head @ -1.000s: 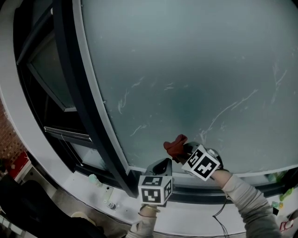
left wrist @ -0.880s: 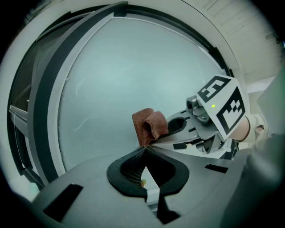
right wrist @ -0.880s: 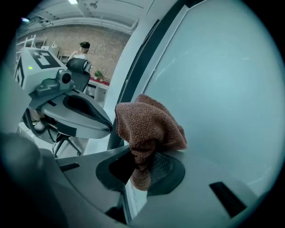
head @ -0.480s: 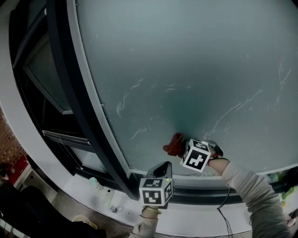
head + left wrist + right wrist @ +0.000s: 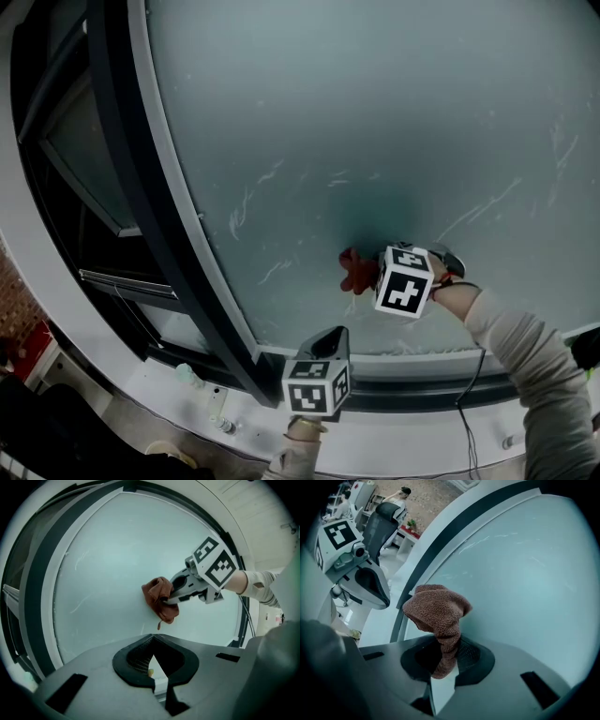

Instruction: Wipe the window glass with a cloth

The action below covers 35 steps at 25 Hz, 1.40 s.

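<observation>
R gripper (image 5: 373, 274) has its jaws clamped on the rust-brown cloth (image 5: 356, 269), bunched end pressed to the window glass (image 5: 375, 141) low-centre, prob. for rubbing pressure. L gripper (image 5: 328, 339) waits below by the frame, jaws nearly together, empty, out of the way.

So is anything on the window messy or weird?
Yes. The window glass has whitish streaks across its lower part, like smears or scratches. The brown cloth in the right hand-held gripper is bunched up, not flat. Nothing looks broken.
</observation>
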Each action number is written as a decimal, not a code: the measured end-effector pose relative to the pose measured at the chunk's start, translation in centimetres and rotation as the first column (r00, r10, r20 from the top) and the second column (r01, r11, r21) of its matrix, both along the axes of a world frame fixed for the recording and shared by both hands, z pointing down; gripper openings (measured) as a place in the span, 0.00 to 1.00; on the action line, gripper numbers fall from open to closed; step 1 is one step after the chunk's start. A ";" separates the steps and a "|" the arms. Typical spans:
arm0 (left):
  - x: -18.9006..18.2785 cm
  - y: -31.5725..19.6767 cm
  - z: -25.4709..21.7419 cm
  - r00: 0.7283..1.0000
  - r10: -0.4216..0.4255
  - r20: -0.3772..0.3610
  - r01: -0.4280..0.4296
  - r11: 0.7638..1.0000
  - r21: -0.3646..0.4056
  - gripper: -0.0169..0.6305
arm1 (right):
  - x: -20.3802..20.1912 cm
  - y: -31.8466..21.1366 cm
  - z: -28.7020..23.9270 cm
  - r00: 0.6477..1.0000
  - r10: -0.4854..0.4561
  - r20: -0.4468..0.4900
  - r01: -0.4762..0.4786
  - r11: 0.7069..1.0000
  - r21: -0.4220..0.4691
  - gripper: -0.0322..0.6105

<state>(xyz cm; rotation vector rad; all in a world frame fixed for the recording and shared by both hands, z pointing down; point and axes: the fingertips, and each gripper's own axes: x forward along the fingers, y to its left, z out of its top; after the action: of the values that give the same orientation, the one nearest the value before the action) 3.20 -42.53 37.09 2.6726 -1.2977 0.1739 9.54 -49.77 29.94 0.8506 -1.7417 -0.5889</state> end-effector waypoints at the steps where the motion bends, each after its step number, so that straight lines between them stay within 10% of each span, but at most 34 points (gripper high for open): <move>1: 0.2 0.1 -0.1 1.000 0.004 0.001 -0.004 1.000 0.003 0.03 | 0.2 0.0 -1.0 1.000 0.004 -0.008 -0.004 1.000 0.016 0.13; 35: 1.3 -0.3 -1.5 0.999 0.038 0.010 -0.038 0.999 0.029 0.03 | 1.1 0.3 -27.1 0.996 0.084 0.026 -0.088 0.934 0.348 0.13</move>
<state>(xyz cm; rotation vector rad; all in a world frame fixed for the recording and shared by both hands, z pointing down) 4.49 -42.80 35.57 2.7254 -1.2625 0.1743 10.63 -49.45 2.85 1.1720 -1.6232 -0.8517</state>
